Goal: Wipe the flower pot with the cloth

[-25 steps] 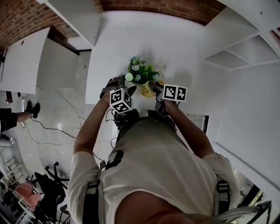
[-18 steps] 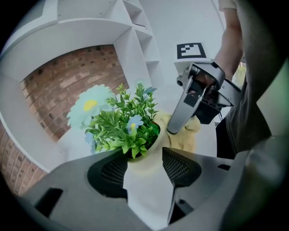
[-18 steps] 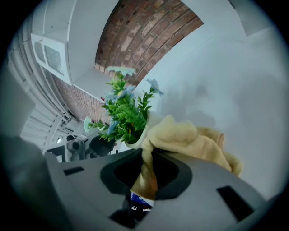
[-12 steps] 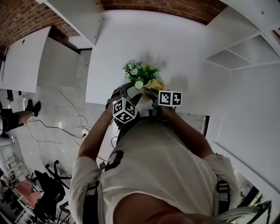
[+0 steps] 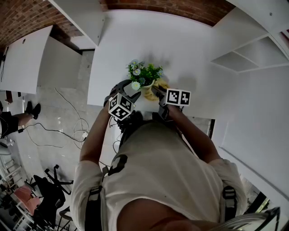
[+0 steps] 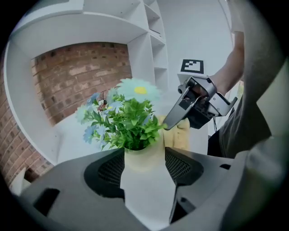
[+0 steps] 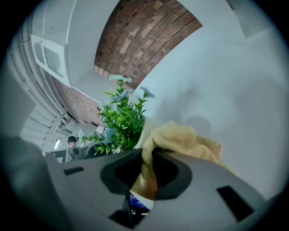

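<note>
A pale cream flower pot (image 5: 147, 93) with green leaves and small blue and white flowers (image 5: 144, 72) stands near the white table's front edge. My left gripper (image 5: 133, 90) has the pot (image 6: 143, 159) between its wide jaws. The jaws are opening, and both mesh pads still look flush against the pot's sides. My right gripper (image 5: 156, 90) is shut on a yellow cloth (image 7: 180, 140), bunched against the pot's right side (image 6: 179, 135). In the left gripper view, the right gripper (image 6: 170, 125) reaches in from the right.
The white table (image 5: 135, 40) runs back to a brick wall (image 5: 149, 5). White shelves (image 5: 244, 58) stand on the right. To the left are another white table (image 5: 22, 63) and a tiled floor with cables (image 5: 67, 117). A distant person (image 7: 72, 142) shows in the right gripper view.
The left gripper has rolled around the pot, and its marker cube dipped toward me and then shifted left. A white flower swung round with it. The right gripper and cloth have barely moved.
</note>
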Demonstrator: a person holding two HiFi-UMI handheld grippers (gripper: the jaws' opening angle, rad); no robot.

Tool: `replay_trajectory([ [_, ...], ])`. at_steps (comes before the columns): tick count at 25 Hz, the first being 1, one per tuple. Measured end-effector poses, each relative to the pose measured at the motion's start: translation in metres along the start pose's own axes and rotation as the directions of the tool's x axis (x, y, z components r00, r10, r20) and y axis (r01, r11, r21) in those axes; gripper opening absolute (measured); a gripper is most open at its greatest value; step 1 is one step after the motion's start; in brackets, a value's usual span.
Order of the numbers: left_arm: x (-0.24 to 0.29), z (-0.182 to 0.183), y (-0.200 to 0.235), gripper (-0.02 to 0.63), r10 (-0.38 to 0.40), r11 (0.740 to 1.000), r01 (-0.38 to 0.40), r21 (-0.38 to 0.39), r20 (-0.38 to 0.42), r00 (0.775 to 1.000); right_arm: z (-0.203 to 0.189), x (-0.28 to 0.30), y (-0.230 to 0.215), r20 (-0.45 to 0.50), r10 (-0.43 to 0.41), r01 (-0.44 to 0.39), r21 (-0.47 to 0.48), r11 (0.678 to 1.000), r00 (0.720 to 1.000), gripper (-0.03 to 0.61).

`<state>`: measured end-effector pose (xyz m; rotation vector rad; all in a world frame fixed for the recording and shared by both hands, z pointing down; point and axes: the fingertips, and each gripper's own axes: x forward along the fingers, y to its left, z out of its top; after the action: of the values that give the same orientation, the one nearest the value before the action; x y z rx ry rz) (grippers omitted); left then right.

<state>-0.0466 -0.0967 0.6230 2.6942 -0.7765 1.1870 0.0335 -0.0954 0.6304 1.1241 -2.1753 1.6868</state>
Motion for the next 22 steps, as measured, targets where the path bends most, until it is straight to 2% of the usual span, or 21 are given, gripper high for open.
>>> replay_trajectory([
  [3, 0.005, -0.003, 0.000, 0.290, -0.020, 0.999, 0.020, -0.038, -0.009, 1.000, 0.008, 0.001, 0.001, 0.013, -0.002, 0.002, -0.005, 1.000, 1.000, 0.067],
  [8, 0.004, -0.002, -0.006, 0.293, 0.015, 0.997, -0.014, -0.076, 0.013, 1.000, 0.010, 0.001, 0.002, 0.035, -0.007, 0.007, 0.003, 1.000, 0.999, 0.066],
  [11, 0.002, 0.000, -0.011, 0.296, 0.020, 0.993, -0.018, -0.117, 0.023, 1.000, 0.009, -0.001, 0.002, 0.053, -0.005, 0.004, 0.025, 1.000, 0.999, 0.066],
  [18, -0.004, 0.001, -0.023, 0.296, 0.031, 0.987, -0.026, -0.162, 0.030, 0.999, 0.002, -0.008, 0.004, 0.077, -0.009, 0.005, 0.053, 0.999, 0.997, 0.064],
  [22, -0.006, 0.001, -0.026, 0.296, 0.030, 0.985, -0.023, -0.171, 0.034, 0.999, -0.014, -0.007, 0.011, 0.037, 0.003, -0.004, 0.011, 1.000, 0.999, 0.066],
])
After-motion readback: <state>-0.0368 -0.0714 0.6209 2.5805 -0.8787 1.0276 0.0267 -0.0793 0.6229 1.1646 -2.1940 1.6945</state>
